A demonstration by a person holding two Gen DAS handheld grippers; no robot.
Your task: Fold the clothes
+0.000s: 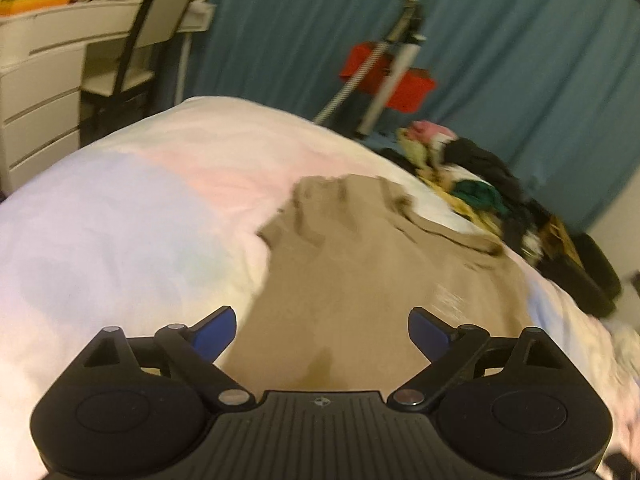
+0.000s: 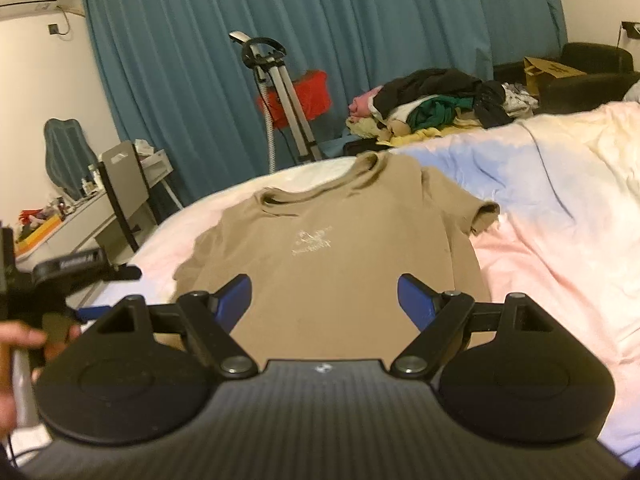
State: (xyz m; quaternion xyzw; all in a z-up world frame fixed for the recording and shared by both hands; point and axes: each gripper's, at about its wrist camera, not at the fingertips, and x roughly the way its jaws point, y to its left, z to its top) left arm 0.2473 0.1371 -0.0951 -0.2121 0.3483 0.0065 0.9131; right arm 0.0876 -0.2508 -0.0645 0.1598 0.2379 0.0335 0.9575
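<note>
Both views look forward and downward from close above the bed (image 1: 120, 208), along each tool's fingers. The left wrist view sits over the near edge, facing across a tan T-shirt (image 1: 360, 280) toward blue curtains (image 1: 500, 60). The right wrist view faces likewise, sharing the shirt, curtains and clothes pile (image 2: 432, 100).

Both grippers angle downward, side by side. The left gripper (image 1: 322, 334) has its blue fingers (image 1: 214, 334) spread wide with nothing between them. The right gripper (image 2: 324, 302) is likewise agape and empty. A hand (image 2: 24, 340) grips the left tool's handle.
</note>
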